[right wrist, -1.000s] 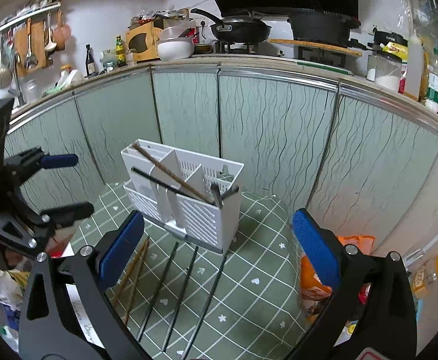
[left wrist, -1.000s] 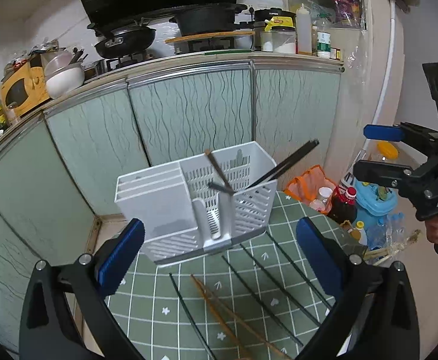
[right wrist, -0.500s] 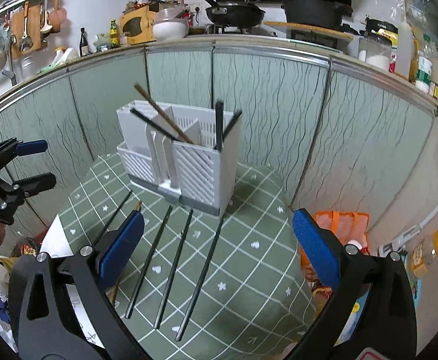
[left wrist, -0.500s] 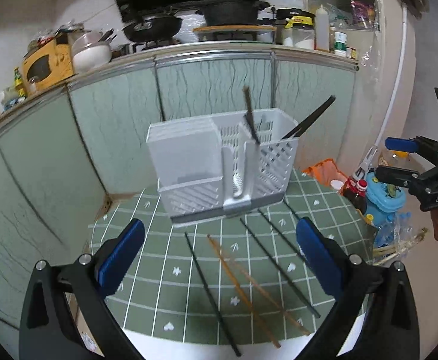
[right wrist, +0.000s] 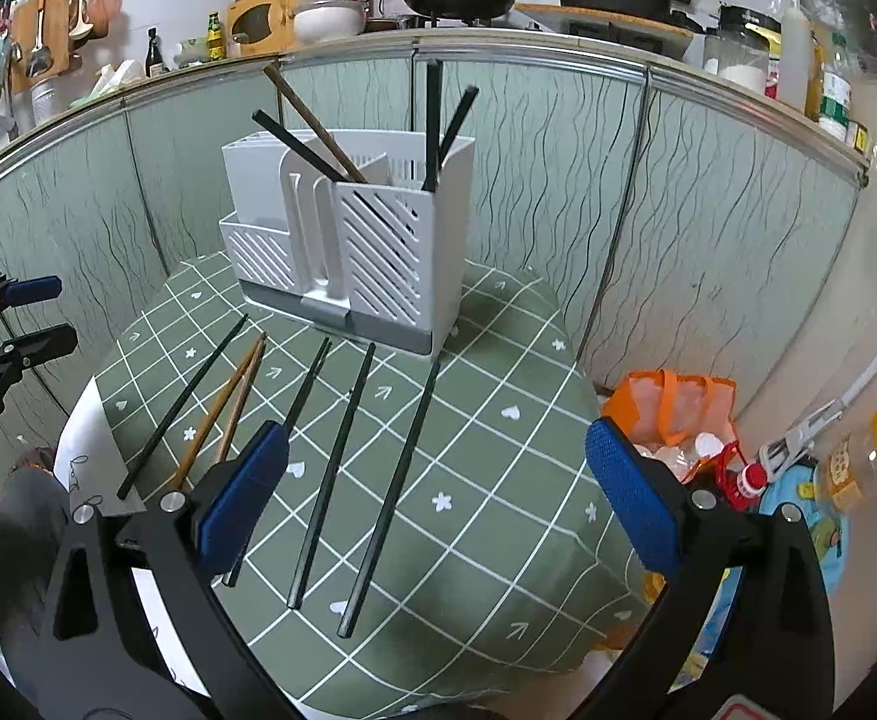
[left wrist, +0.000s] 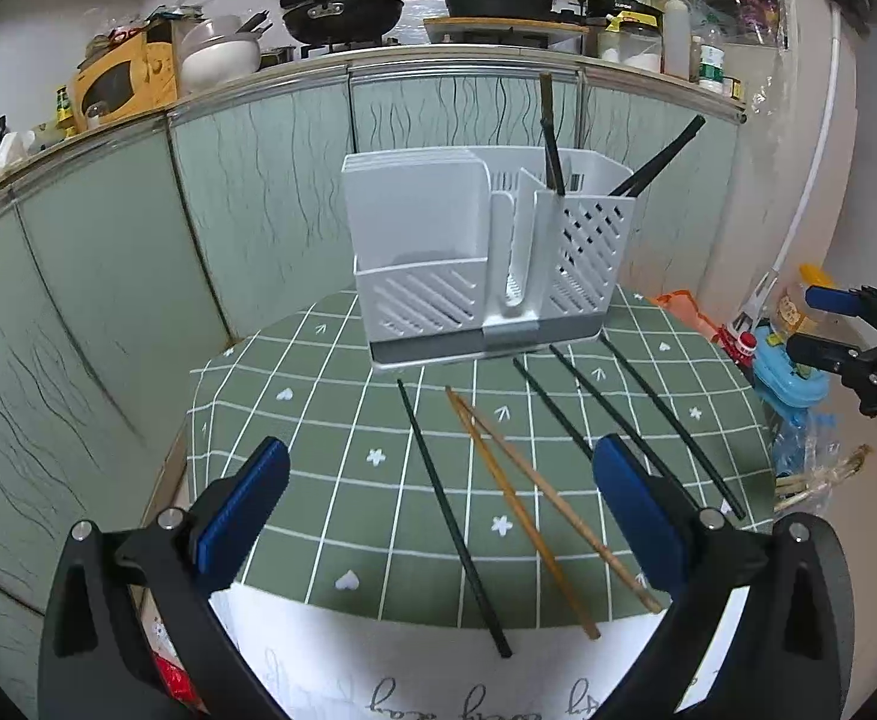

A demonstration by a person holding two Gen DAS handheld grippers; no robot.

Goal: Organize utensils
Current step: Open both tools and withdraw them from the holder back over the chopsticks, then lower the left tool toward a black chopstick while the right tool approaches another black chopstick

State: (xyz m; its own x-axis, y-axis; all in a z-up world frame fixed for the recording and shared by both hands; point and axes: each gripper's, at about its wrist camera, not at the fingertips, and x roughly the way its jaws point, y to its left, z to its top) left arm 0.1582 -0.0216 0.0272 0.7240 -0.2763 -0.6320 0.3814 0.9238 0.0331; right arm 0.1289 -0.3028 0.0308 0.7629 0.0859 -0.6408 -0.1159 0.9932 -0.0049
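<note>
A white slotted utensil holder (left wrist: 486, 264) stands at the back of a small table with a green checked cloth (left wrist: 342, 456); it also shows in the right wrist view (right wrist: 348, 240). Several dark chopsticks and one brown one stand in it. On the cloth lie several black chopsticks (left wrist: 447, 516) and a pair of brown wooden chopsticks (left wrist: 528, 516), which also show in the right wrist view (right wrist: 222, 414). My left gripper (left wrist: 438, 516) is open and empty above the near table edge. My right gripper (right wrist: 438, 492) is open and empty above the black chopsticks (right wrist: 330, 474).
Green cabinet fronts (left wrist: 246, 180) run behind the table under a counter with pans and jars. An orange bag (right wrist: 672, 402), bottles and a blue container (left wrist: 792, 366) lie on the floor to the right. A white paper (left wrist: 414, 666) lies at the table's near edge.
Both grippers have drawn back and lowered away from the holder, so more of the cloth and the lying chopsticks show. Both stay open and empty.
</note>
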